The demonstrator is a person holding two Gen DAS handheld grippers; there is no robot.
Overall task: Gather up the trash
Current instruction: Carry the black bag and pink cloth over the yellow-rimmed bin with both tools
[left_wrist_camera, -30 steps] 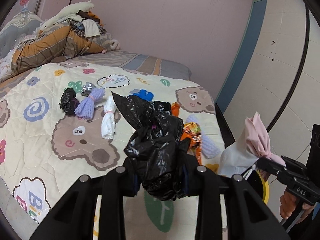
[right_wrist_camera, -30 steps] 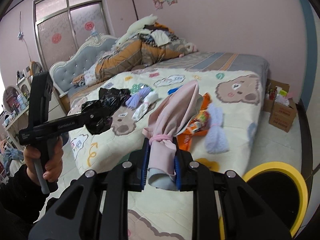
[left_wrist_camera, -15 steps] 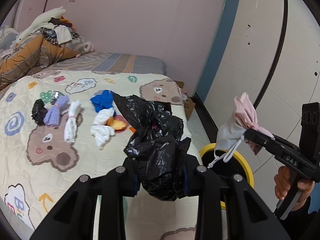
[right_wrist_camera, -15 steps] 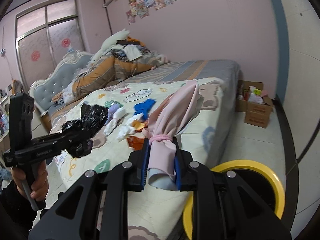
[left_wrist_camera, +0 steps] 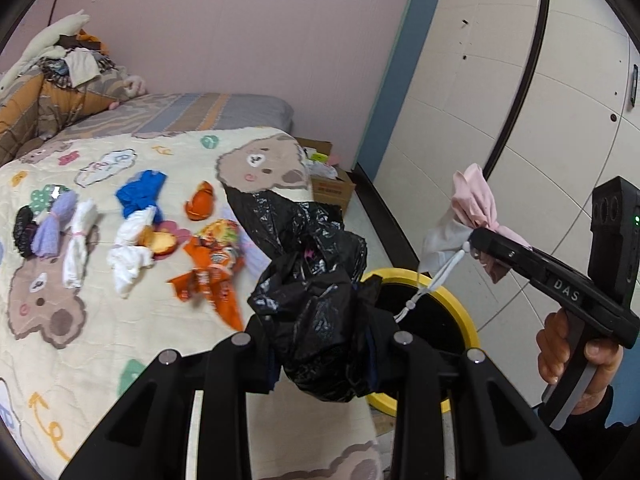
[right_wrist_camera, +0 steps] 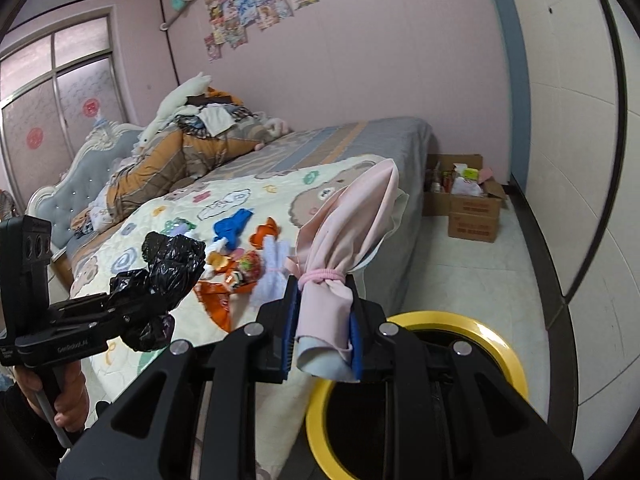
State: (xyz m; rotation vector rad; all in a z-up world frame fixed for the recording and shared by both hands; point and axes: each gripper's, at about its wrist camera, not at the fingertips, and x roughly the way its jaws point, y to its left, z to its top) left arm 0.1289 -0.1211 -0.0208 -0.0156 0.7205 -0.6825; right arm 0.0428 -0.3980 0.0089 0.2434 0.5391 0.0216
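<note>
While the left gripper (left_wrist_camera: 324,364) clamps a crinkled black bag (left_wrist_camera: 316,304), the right gripper (right_wrist_camera: 324,344) pinches a soft pink cloth bundle (right_wrist_camera: 340,248) above the round yellow-rimmed bin (right_wrist_camera: 496,352) beside the bed (left_wrist_camera: 120,320).

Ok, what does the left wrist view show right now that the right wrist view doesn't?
Only the left wrist view: the right gripper from the side, a white cord dangling from its pink cloth bundle over the bin.

Only the right wrist view: the window, the headboard, wall posters, and the left gripper side-on, clamping the black bag.

Both: the bed's bear quilt, scattered litter, the cardboard box, and the yellow-rimmed bin.
</note>
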